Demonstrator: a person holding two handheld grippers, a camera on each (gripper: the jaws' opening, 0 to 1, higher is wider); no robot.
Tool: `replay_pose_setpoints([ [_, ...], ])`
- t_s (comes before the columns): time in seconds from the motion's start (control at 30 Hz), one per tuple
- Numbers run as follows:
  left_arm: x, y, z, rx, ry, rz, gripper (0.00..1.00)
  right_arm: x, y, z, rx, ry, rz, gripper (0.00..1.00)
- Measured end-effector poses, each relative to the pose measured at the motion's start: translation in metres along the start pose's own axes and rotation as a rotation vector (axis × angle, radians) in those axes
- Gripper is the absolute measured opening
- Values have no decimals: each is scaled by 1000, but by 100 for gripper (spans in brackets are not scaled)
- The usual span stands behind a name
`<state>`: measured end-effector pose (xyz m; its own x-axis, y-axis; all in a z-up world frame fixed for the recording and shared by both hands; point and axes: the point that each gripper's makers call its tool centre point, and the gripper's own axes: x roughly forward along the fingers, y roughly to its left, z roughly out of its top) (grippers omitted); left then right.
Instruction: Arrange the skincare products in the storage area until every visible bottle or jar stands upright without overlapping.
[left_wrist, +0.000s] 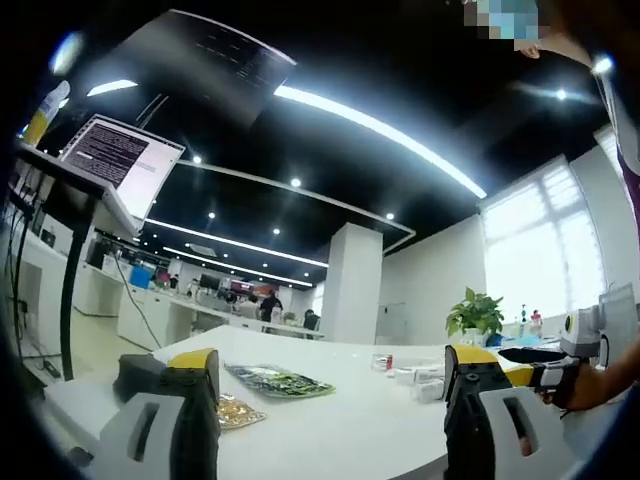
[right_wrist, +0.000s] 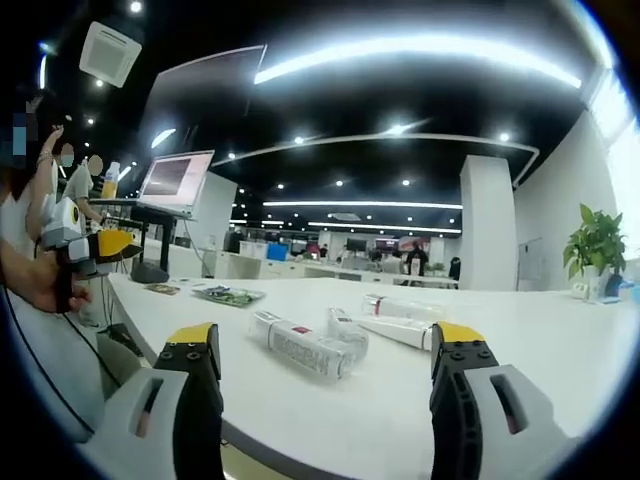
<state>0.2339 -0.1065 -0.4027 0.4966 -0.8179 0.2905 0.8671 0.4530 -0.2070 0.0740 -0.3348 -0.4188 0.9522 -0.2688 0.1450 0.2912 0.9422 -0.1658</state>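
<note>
In the right gripper view we record the right gripper with its yellow-tipped jaws spread wide at the bottom of the frame and nothing between them. Beyond the jaws, at centre frame, the skincare products lie on their sides on the white table: a clear bottle with a red-printed label nearest, a smaller bottle just behind and touching it, and a white tube to the right; none stands upright. At the left edge a person's hand holds the other gripper. A flat green packet lies further back on the left. In the left gripper view the left gripper likewise stands wide apart and empty over the table. The products appear small and indistinct at right of centre. A green packet and a gold foil packet lie at lower centre, and a potted plant stands at right.
</note>
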Motion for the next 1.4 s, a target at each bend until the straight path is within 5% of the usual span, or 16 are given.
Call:
replay_pose_setpoints([
  [0.07,0,3,-10,-36,62,14,99,0,0,0,3,2,1,88],
  [0.7,0,5,-11,-45,68,21,99,2,-2,10,33,-2,29,87],
  [1.17,1,2,-11,-19,73,13,99,37,-61,78,112,-51,69,89],
  [1.4,3,3,-12,-4,72,11,98,67,-96,87,102,38,121,85],
])
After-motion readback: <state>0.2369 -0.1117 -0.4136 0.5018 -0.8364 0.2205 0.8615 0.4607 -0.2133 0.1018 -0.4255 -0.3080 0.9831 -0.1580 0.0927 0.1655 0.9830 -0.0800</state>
